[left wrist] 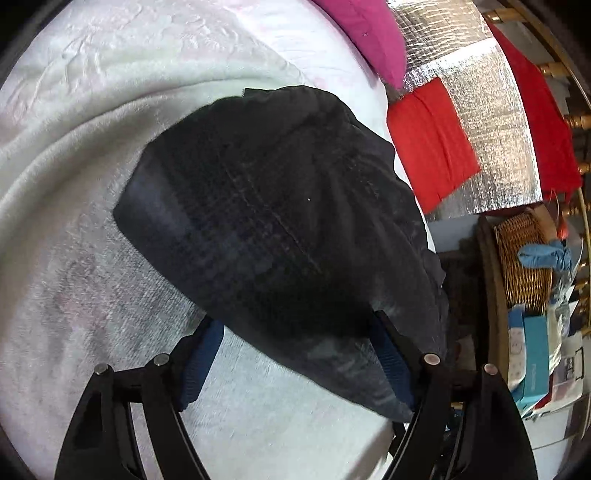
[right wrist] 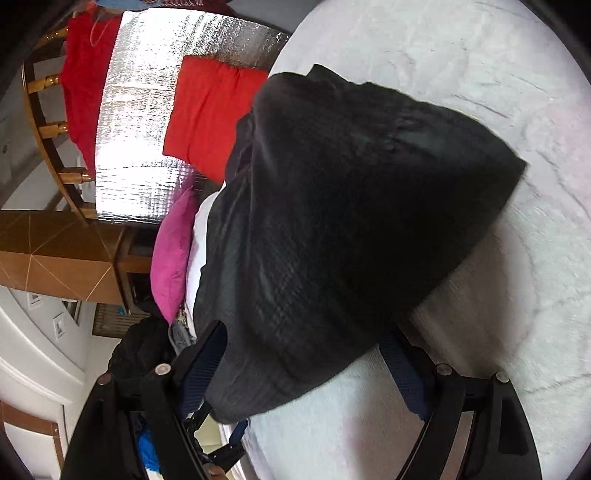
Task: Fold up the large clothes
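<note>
Left wrist view: dark garment [left wrist: 280,221] in a folded heap on a pale fleecy blanket [left wrist: 74,184], one edge drooping over the bed's side at right. Left gripper [left wrist: 295,354] spread wide, jaws apart, blue pads [left wrist: 201,363] on either side of the garment's near corner; cloth lying between the fingers and covering the tip of the right-hand one, no squeeze visible, so released rather than clenched. Beyond the garment, a magenta pillow [left wrist: 365,33], a red folded cloth [left wrist: 432,144] on a silver quilted sheet [left wrist: 495,122], another red cloth [left wrist: 535,122] draped over a wooden railing. Lower right, a wicker basket [left wrist: 524,254] with a blue rag [left wrist: 543,256] on its rim, boxes and papers below it.

Right wrist view: same dark garment [right wrist: 347,221] bulking up in the centre, its near hem hanging between the fingers of the right gripper [right wrist: 306,354]. Jaws wide apart, blue pad [right wrist: 400,363] clear of the cloth on the right side, left pad partly hidden behind the hem; no pinch seen, grip released. Pale blanket [right wrist: 480,92] under and to the right of the heap. To the left, magenta pillow [right wrist: 173,251] at the bed's edge, red cloth [right wrist: 210,110] on the silver sheet [right wrist: 140,110], red drape [right wrist: 85,85] on the railing, brown tiled floor [right wrist: 55,251] lower down.
</note>
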The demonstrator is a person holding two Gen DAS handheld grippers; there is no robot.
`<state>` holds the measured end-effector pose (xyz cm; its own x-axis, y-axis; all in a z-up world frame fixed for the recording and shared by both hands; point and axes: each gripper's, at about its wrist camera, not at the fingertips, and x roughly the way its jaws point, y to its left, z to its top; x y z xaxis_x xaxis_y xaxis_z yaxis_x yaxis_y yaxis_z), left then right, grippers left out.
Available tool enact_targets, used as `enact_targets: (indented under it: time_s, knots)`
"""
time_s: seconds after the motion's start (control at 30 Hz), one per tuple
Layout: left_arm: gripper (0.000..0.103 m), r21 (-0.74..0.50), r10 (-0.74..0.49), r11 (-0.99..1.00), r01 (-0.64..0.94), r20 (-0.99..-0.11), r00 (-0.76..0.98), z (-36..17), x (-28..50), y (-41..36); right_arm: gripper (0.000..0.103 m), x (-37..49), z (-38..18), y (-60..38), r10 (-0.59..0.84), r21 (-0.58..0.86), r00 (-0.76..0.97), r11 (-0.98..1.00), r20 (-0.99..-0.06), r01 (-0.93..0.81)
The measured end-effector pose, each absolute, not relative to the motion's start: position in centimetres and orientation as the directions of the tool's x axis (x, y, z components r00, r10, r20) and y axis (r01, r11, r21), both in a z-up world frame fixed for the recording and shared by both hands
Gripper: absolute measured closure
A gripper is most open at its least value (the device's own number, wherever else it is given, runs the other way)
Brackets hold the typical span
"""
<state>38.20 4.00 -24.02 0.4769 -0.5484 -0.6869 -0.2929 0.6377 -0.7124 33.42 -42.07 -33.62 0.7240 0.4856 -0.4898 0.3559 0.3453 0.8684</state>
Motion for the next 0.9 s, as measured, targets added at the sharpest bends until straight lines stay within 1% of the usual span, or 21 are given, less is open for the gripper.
enact_targets:
  time_s: [0.1,0.2,0.33,0.43,0.53,0.57,0.6,0.63,0.67,0.7,0.73,0.77,0.8,0.87,0.9]
  knots:
    - [0.021,-0.732,-0.554,0.609,-0.306,-0.669,0.496,-24.5,39.1,3.8,0.016,34.5,-33.7,-41.9,0.472,0.869,0.734,0.343,-0.488,0.357]
    - [0.021,-0.756,-0.558,0.566,-0.327,-0.644,0.523,-24.8,39.6,3.8,0.016,35.5,-33.8,-42.3,0.460,0.880,0.754,0.319,-0.469,0.352]
    - [0.020,-0.775,-0.566,0.549,-0.314,-0.621,0.543,-24.8,40.4,2.9,0.016,36.3,-33.1,-42.9,0.429,0.896,0.794,0.308,-0.431,0.320]
    - [0.020,-0.780,-0.569,0.542,-0.312,-0.614,0.547,-25.2,41.2,2.3,0.016,37.0,-33.3,-43.3,0.405,0.891,0.804,0.321,-0.436,0.322]
    - [0.020,-0.797,-0.573,0.505,-0.331,-0.596,0.562,-25.7,41.6,2.3,0.016,37.6,-34.3,-43.7,0.402,0.895,0.806,0.292,-0.435,0.337]
    - [0.020,-0.798,-0.573,0.501,-0.335,-0.596,0.563,-25.9,41.6,2.5,0.019,37.7,-34.3,-43.7,0.400,0.896,0.808,0.292,-0.432,0.335]
    - [0.021,-0.797,-0.570,0.500,-0.337,-0.596,0.565,-26.0,41.5,2.7,0.024,37.7,-34.2,-43.7,0.392,0.890,0.807,0.304,-0.443,0.341]
    - [0.028,-0.792,-0.557,0.507,-0.340,-0.602,0.572,-26.0,41.5,2.6,0.028,37.6,-34.2,-43.7,0.384,0.884,0.804,0.311,-0.453,0.349]
    - [0.038,-0.783,-0.545,0.520,-0.340,-0.611,0.574,-26.0,41.2,3.1,0.037,37.4,-34.3,-43.7,0.374,0.873,0.799,0.326,-0.471,0.362]
    - [0.041,-0.770,-0.530,0.543,-0.335,-0.623,0.575,-25.8,41.2,3.0,0.043,37.3,-34.2,-43.6,0.366,0.863,0.793,0.345,-0.486,0.370]
    - [0.048,-0.763,-0.523,0.557,-0.327,-0.628,0.576,-25.6,41.3,2.9,0.051,37.3,-34.2,-43.6,0.365,0.859,0.792,0.356,-0.490,0.367]
    - [0.054,-0.756,-0.514,0.573,-0.315,-0.632,0.580,-25.2,41.3,2.7,0.054,37.3,-33.9,-43.4,0.361,0.851,0.788,0.379,-0.498,0.364]
    - [0.057,-0.748,-0.505,0.590,-0.305,-0.636,0.583,-24.9,41.3,2.6,0.058,37.2,-33.7,-43.4,0.356,0.844,0.787,0.396,-0.504,0.362]
    - [0.068,-0.719,-0.481,0.638,-0.276,-0.651,0.587,-24.1,41.3,2.4,0.062,37.1,-33.1,-42.9,0.344,0.828,0.785,0.436,-0.515,0.353]
    - [0.070,-0.714,-0.473,0.649,-0.264,-0.650,0.594,-23.7,41.2,2.2,0.063,37.1,-32.8,-42.7,0.340,0.823,0.786,0.449,-0.516,0.347]
